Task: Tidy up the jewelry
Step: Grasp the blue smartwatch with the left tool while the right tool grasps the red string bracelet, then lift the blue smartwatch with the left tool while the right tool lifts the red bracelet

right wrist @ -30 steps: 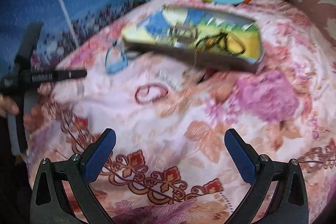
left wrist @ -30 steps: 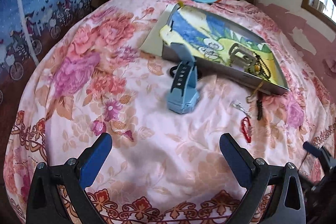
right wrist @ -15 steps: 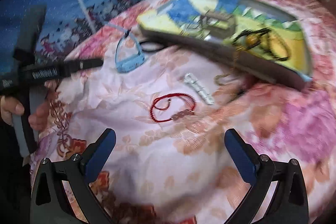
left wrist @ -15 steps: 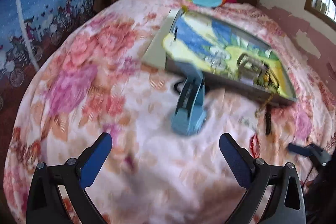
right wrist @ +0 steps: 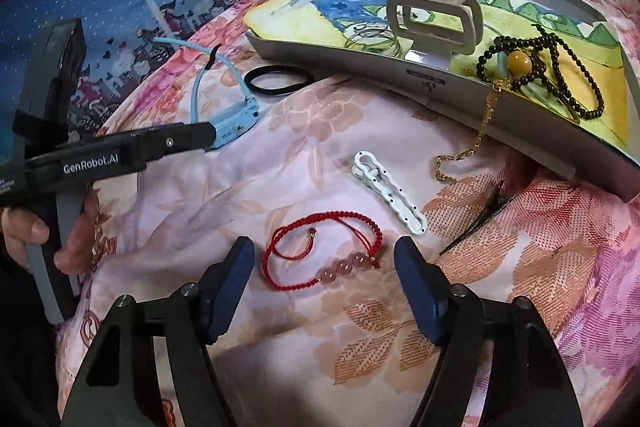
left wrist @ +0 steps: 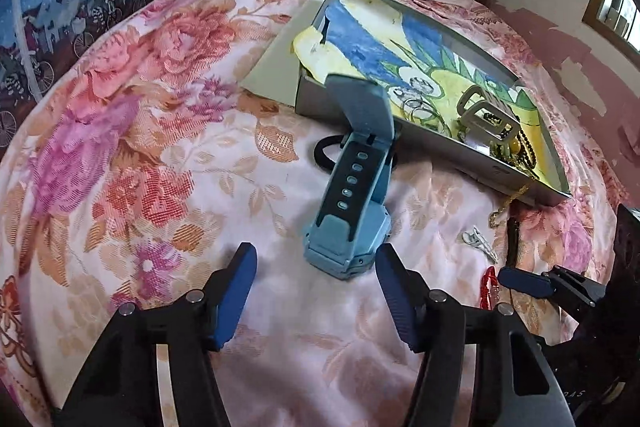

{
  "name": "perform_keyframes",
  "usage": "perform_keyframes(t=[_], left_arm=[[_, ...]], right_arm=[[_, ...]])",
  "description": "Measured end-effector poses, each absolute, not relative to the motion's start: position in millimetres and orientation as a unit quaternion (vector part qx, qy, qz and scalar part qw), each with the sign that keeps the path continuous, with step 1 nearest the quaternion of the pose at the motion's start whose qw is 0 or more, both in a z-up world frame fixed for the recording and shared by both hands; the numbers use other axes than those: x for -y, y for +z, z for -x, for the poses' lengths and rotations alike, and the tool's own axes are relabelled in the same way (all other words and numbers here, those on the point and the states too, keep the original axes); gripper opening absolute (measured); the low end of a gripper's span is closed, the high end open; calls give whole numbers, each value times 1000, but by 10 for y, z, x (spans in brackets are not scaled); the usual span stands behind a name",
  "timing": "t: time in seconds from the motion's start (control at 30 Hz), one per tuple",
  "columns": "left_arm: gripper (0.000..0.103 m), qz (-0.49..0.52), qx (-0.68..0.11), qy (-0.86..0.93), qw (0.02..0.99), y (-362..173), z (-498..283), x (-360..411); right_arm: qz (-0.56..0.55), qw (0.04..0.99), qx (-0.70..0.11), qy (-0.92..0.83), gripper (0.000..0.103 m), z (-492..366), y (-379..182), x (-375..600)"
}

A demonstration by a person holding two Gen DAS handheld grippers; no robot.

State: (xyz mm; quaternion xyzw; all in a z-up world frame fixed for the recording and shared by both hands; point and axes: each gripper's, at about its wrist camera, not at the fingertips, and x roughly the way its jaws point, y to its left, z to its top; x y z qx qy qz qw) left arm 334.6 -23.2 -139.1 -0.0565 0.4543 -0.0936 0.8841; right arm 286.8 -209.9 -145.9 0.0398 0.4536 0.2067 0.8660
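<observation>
Left hand-held gripper (left wrist: 312, 267) spread wide, nearly around chunky blue plastic watch (left wrist: 352, 211) on soft flowery bed sheet (left wrist: 160, 155). Right hand-held gripper (right wrist: 324, 259) spread wide around thin red braided string bracelet (right wrist: 320, 253) with round pink beads. Near shallow grey tray (right wrist: 400, 75) holding dark bead necklace (right wrist: 560, 67).

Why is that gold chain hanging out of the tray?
The gold chain is draped over the tray's rim, half inside and half trailing onto the floral bedspread, so it looks about to slip out, unlike the black bead necklace lying fully inside.
</observation>
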Motion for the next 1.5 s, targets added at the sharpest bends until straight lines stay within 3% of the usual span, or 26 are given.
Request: perform_keyframes(t=[0.17,0.23,0.57,1.5], left_arm=[[51,66,-449,-100,886,-1401,-3363,247],[40,70,-448,-101,886,-1400,-3367,248],[7,98,-445,-97,885,-1401,-3359,160],[1,91,-421,-103,897,-1309,-3297,224]], right_arm=[[-58,866,-451,210,53,-2865,-1509,2097],[-64,867,-450,206,48,-2859,-1521,2113],[-99,871,-441,193,11,-2778,-1558,2193],[-120,887,-405,186,7,-2668,-1478,2346]])
